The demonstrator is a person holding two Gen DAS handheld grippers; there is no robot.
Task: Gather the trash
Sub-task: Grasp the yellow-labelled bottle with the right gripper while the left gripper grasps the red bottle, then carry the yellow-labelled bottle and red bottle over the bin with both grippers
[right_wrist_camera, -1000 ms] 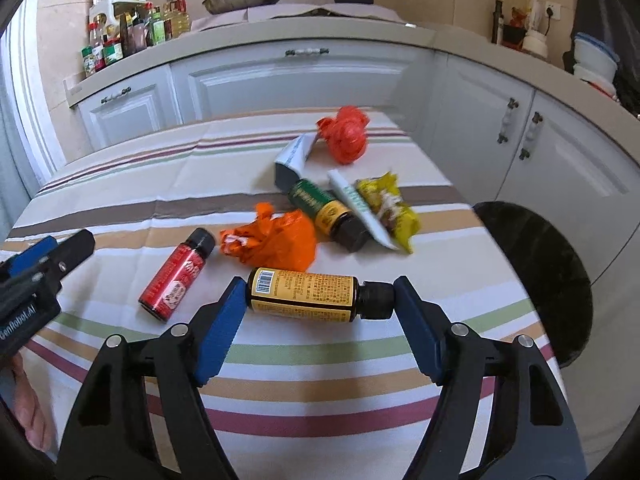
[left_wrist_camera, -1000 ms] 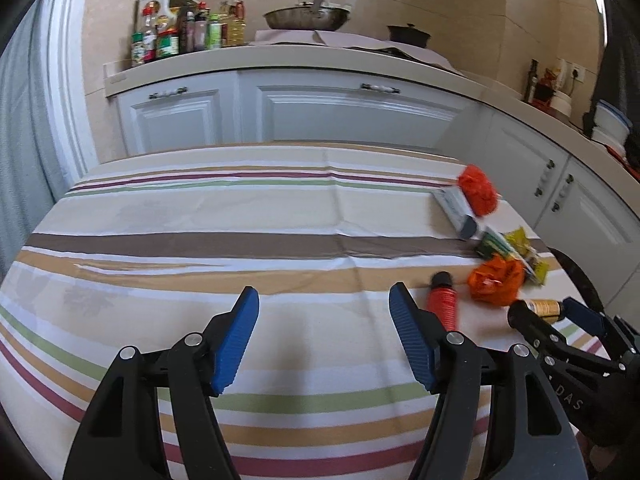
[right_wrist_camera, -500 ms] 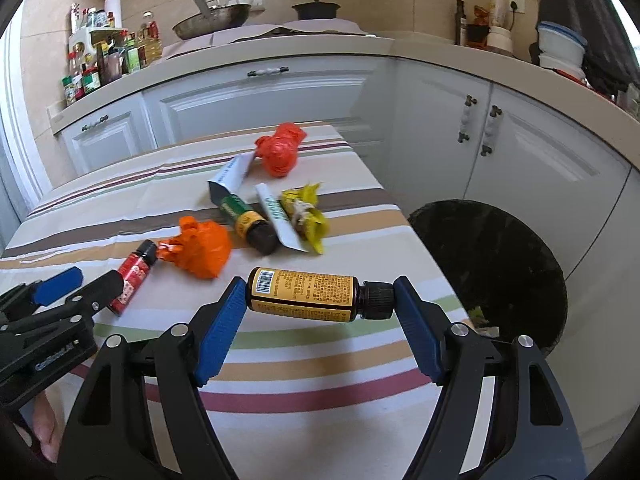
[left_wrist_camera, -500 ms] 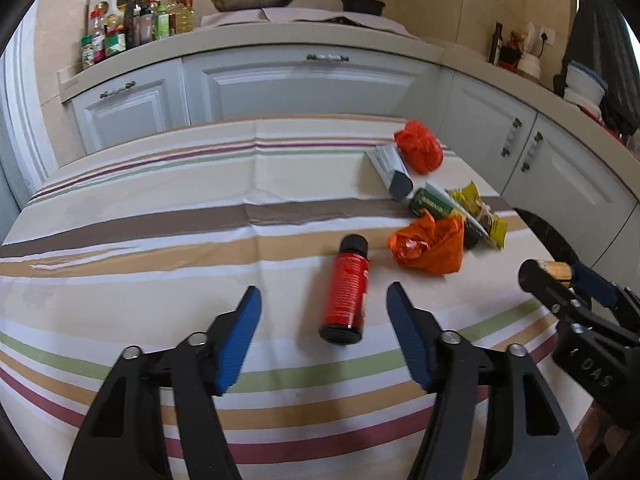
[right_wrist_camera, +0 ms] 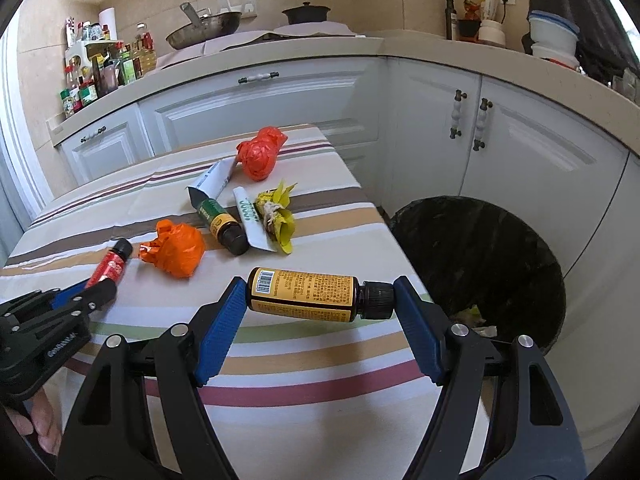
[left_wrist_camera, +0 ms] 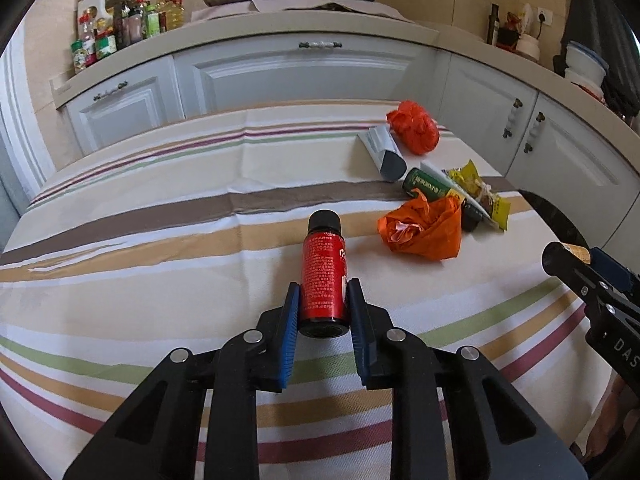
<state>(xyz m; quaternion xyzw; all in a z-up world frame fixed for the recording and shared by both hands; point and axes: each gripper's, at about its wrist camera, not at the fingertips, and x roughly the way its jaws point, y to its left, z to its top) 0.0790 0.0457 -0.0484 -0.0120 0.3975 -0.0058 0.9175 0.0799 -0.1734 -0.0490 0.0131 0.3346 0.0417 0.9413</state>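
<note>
The left tool (left_wrist_camera: pixel 323 314) has just been closing and is now gripping the red bottle (left_wrist_camera: pixel 323 276) lying on the worktop (left_wrist_camera: pixel 160 220). The right tool (right_wrist_camera: pixel 320 312) is gripping the yellow bottle (right_wrist_camera: pixel 304 294) end to end near the bin (right_wrist_camera: pixel 480 256); it should be well over the bin's mouth before it lets go.

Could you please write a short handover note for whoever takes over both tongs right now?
Left tongs: just closed around the red bottle with black cap, which lies on the striped tablecloth; pads appear to touch its sides.
Right tongs: hold the amber bottle with orange label end to end, near the table edge beside the black-lined round bin.
On the table: two crumpled orange plastic bags, a green-labelled dark bottle, two white tubes, a yellow wrapper.
Done: a few scraps are in the bin.
Left: bin both bottles, then the rest.
</note>
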